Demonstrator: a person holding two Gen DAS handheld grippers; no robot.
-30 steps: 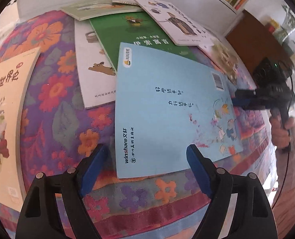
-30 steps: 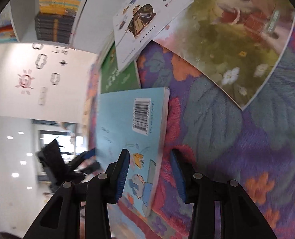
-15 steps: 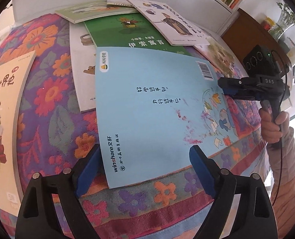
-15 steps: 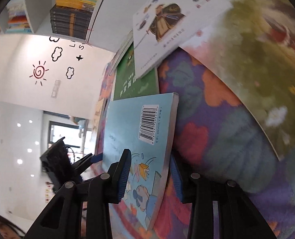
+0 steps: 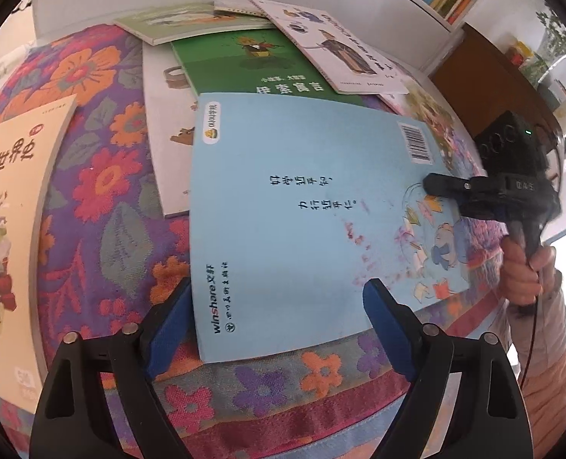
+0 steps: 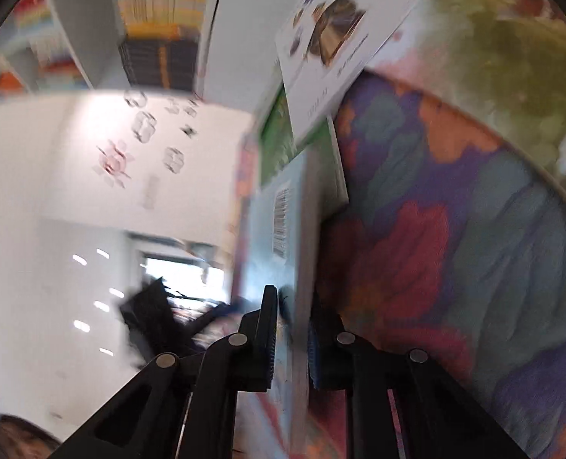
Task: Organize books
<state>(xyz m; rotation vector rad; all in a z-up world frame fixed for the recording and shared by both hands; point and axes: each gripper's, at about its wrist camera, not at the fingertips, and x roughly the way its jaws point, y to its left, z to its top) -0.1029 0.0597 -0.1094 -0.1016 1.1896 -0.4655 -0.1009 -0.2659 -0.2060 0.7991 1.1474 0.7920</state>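
A tan book (image 5: 11, 199) lay at the left on the flowered cloth (image 5: 103, 176); the left gripper (image 5: 275, 325) hovered with jaws wide and narrowing, its pads straddling the near edge of the blue book (image 5: 302, 210) without pressing; that book rested partly over a green book (image 5: 252, 61); the right gripper (image 6: 292, 338) was clamping the blue book's right edge.

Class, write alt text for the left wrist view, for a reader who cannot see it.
A light blue book lies back cover up on a floral tablecloth, its near edge between the open left gripper's blue fingers. The right gripper is closing on its far right edge, and other picture books, including a green book, lie scattered behind.
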